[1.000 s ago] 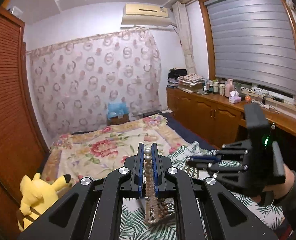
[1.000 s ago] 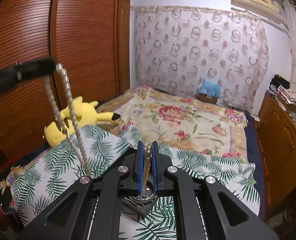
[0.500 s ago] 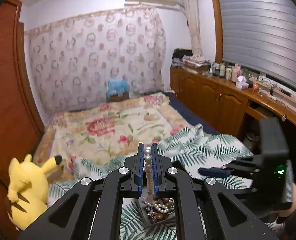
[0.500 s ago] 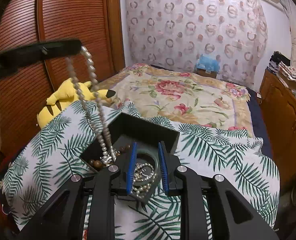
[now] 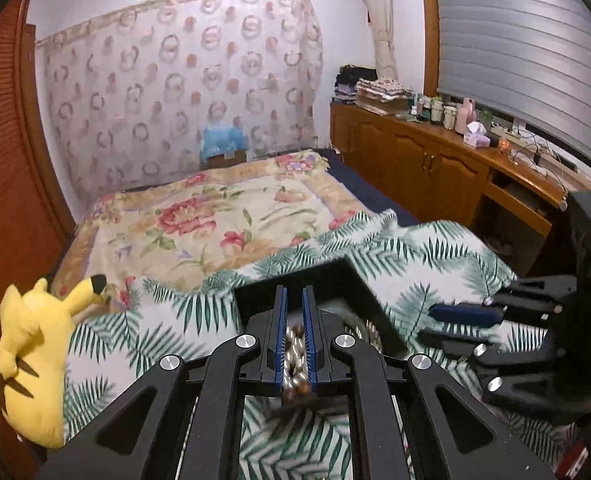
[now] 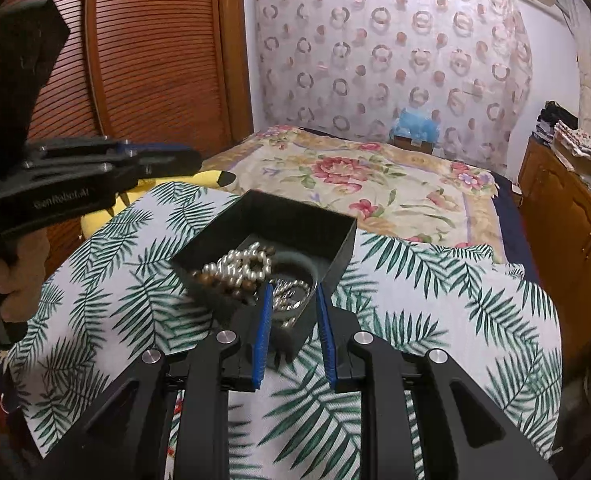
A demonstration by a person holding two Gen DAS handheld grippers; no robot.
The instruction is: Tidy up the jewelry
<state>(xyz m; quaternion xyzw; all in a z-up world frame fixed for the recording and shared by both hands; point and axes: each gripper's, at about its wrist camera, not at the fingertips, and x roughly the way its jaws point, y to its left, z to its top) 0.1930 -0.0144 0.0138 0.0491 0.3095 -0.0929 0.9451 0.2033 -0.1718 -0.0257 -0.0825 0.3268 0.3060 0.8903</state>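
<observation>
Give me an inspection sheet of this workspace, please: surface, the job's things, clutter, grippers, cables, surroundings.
Surface: leaf-print cloth, spread on the bed.
Job's things: open black box on the cloth, holding a pearl strand, brown beads and a silver chain.
Clutter: yellow plush toy beside the cloth.
Grippers: left gripper shut, beads showing between its fingers, grip unclear; right gripper open, empty, over the box's near corner.
Cables: wires on the window ledge.
Surroundings: flowered quilt, wooden cabinets, patterned curtain.
</observation>
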